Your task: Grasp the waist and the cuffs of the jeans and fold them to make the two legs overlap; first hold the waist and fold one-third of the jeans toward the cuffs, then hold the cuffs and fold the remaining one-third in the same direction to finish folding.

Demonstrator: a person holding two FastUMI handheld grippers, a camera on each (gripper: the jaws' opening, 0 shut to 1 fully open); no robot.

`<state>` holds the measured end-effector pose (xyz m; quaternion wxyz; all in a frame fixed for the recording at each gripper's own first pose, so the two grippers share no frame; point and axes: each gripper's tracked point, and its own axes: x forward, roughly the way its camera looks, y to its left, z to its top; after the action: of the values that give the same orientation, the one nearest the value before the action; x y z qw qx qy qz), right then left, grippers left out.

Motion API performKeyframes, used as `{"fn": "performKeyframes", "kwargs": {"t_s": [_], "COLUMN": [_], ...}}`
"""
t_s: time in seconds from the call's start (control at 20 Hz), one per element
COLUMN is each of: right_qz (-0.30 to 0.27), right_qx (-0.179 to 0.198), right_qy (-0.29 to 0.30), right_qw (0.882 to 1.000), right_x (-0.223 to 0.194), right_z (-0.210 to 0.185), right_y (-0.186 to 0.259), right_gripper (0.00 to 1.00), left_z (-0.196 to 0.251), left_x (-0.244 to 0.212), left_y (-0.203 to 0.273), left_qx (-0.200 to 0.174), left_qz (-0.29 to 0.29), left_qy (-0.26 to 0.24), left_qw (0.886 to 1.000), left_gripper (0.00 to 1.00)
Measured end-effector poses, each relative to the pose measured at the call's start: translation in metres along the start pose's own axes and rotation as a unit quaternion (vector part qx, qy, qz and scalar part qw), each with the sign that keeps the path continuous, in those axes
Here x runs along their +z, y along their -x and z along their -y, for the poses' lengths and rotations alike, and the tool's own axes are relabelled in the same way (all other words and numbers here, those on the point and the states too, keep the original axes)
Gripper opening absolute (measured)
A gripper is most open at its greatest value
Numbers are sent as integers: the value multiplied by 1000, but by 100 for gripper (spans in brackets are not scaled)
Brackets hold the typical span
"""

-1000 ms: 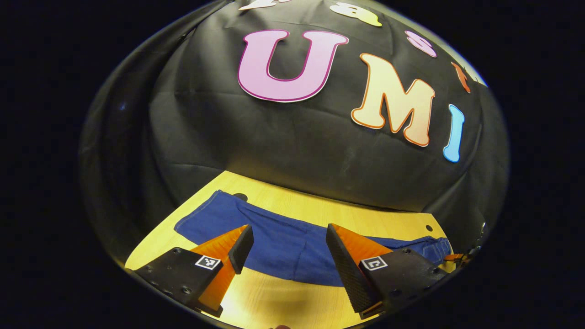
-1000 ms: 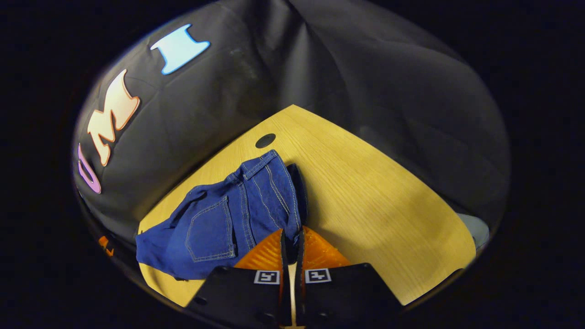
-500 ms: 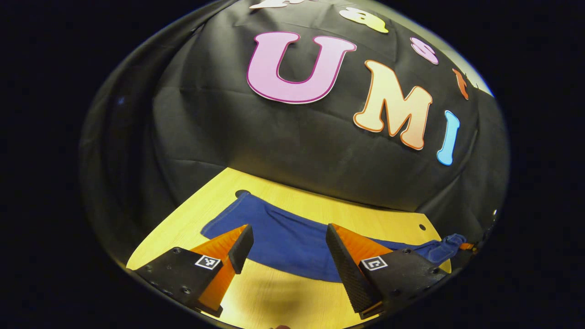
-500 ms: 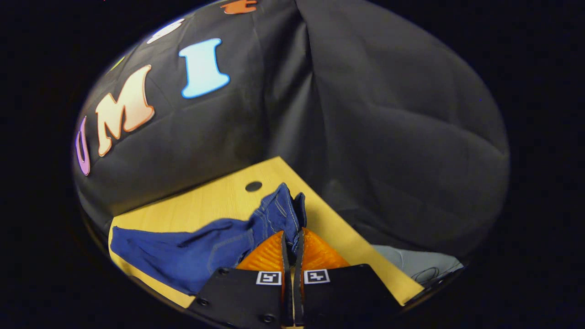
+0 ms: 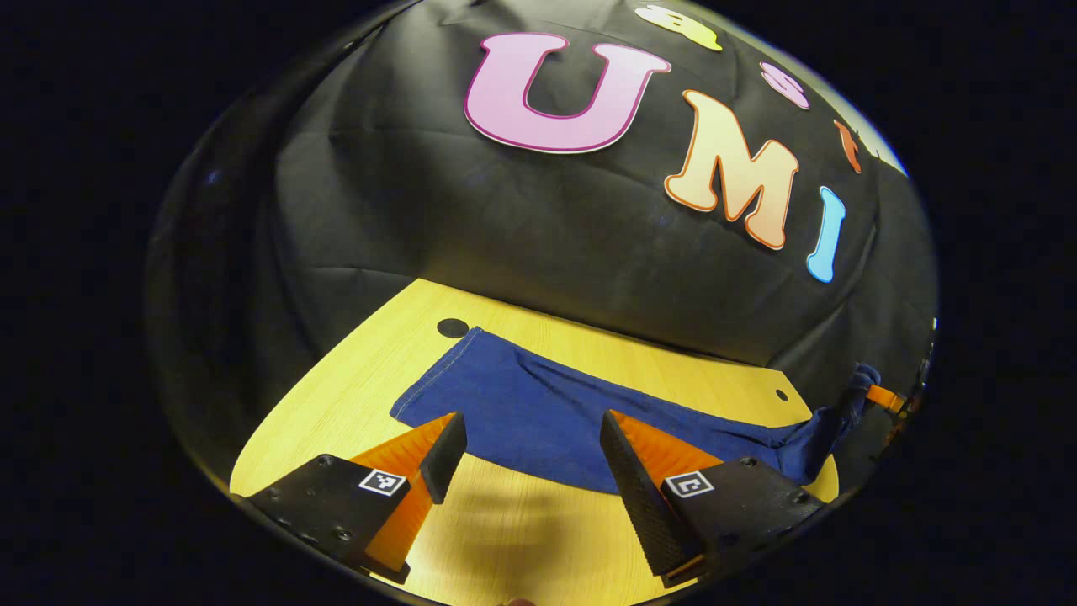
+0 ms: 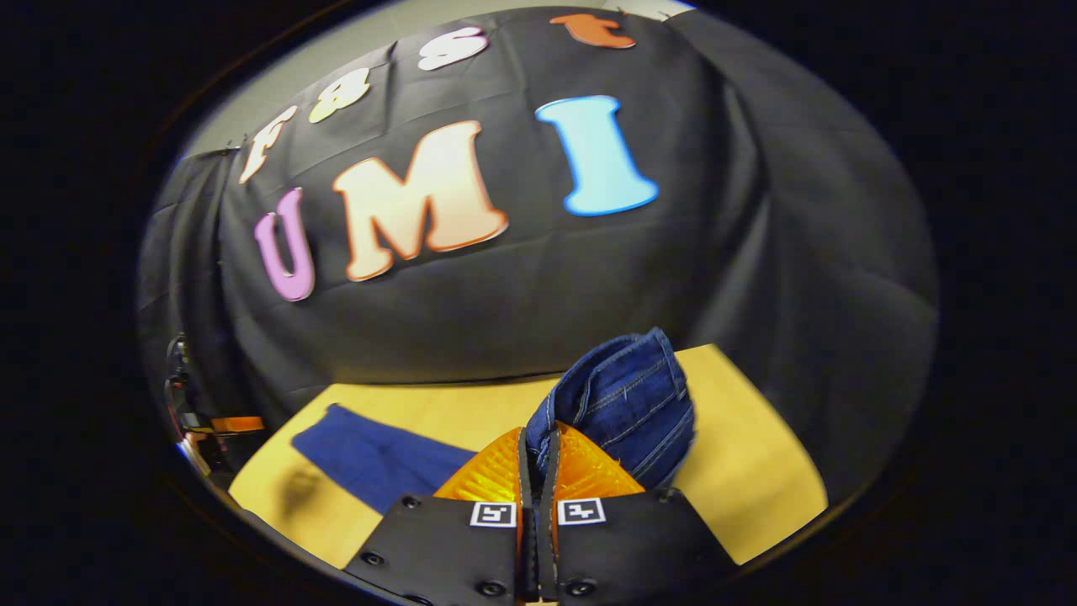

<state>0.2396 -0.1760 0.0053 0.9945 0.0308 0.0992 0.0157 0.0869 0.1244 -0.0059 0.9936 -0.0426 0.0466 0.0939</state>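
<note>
**Waist lifted, folds not yet laid**

The right gripper [image 6: 538, 446] is clamped on the jeans [image 5: 538, 412] at the bunched waist [image 6: 627, 396], raised off the table [image 5: 353, 396]. The left gripper [image 5: 530, 446] hangs wide and empty; the cuffs [image 5: 437, 379] lie flat just ahead. All folds appear left.

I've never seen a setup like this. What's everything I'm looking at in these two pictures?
jeans: one pair, blue denim; legs lie flat across the table, waist end lifted and bunched at the right tool.
table: one, light yellow wood, under the jeans.
holes in the tabletop: two, dark and round; one by the cuff end, one near the far corner.
booth wall: one, black cloth, behind the table.
left tool: one; fingers spread apart, holding nothing, above the table's near edge in front of the jeans legs.
right tool: one; fingers closed on the jeans waist, holding it up off the table.
</note>
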Motion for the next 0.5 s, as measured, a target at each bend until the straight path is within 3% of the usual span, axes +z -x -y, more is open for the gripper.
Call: {"fn": "performKeyframes", "kwargs": {"t_s": [0.1,0.25,0.35,0.5], "right_qz": [-18,-39,-63,-118], "right_qx": [70,166,190,176], "right_qy": [-19,-74,-100,-126], "right_qw": [997,982,975,969], "right_x": [-20,-55,-87,-156], "right_z": [-35,-102,-129,-138], "right_y": [-24,-47,-79,-113], "right_gripper": [2,4,4,3], "left_z": [-8,-21,-31,-46], "left_x": [-6,-8,-9,-12], "left_y": [-8,-18,-27,-38], "left_qx": [0,-1,2,11], "left_qz": [-5,0,4,5], "left_qy": [2,12,20,27], "left_qw": [1000,1000,1000,1000], "left_gripper": [96,95,96,96]}}
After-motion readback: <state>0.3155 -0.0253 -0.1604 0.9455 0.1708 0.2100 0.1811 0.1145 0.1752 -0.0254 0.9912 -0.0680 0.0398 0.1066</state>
